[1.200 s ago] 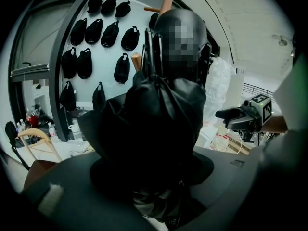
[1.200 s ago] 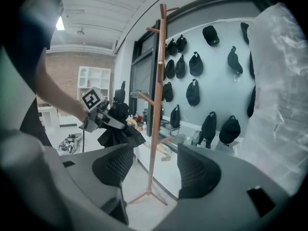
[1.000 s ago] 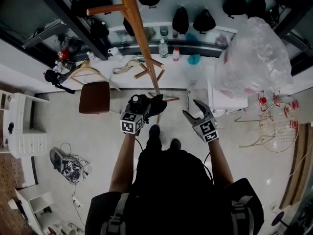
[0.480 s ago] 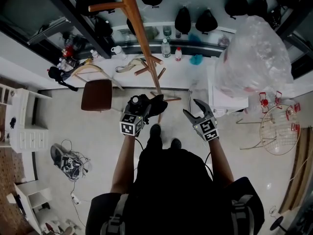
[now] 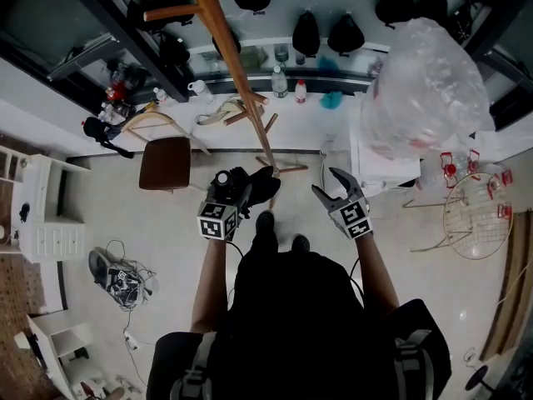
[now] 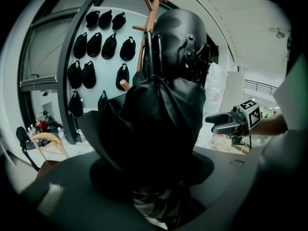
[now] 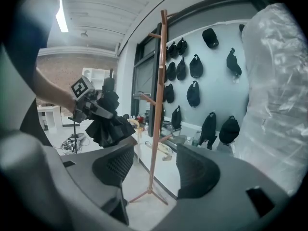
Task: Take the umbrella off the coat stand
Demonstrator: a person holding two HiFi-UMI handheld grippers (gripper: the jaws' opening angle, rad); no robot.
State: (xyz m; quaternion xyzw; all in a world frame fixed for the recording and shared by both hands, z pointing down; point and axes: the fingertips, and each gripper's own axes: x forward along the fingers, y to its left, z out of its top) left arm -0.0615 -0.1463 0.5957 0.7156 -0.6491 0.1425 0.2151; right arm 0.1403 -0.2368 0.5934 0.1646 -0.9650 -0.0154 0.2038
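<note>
wear: black short-sleeved top (image 5: pixel 291 307) | straps (image 5: pixel 196 372): grey | shoes (image 5: pixel 263 222): black | left tool (image 5: pixel 248 187), right tool (image 5: pixel 326 183): black-and-white marker cubes (image 5: pixel 354 219)

The left forearm (image 5: pixel 210 275) and right forearm (image 5: pixel 372 269) reach forward from the torso, side by side and apart. The left gripper (image 5: pixel 233 185) tilts slightly downward, its fingers closed on the folded black umbrella (image 5: pixel 261 187) held out ahead of the body. The right gripper (image 5: pixel 327 185) sits beside it at about the same height, also tilted a little down, its fingers (image 7: pixel 198 173) spread wide with nothing between them.
</note>
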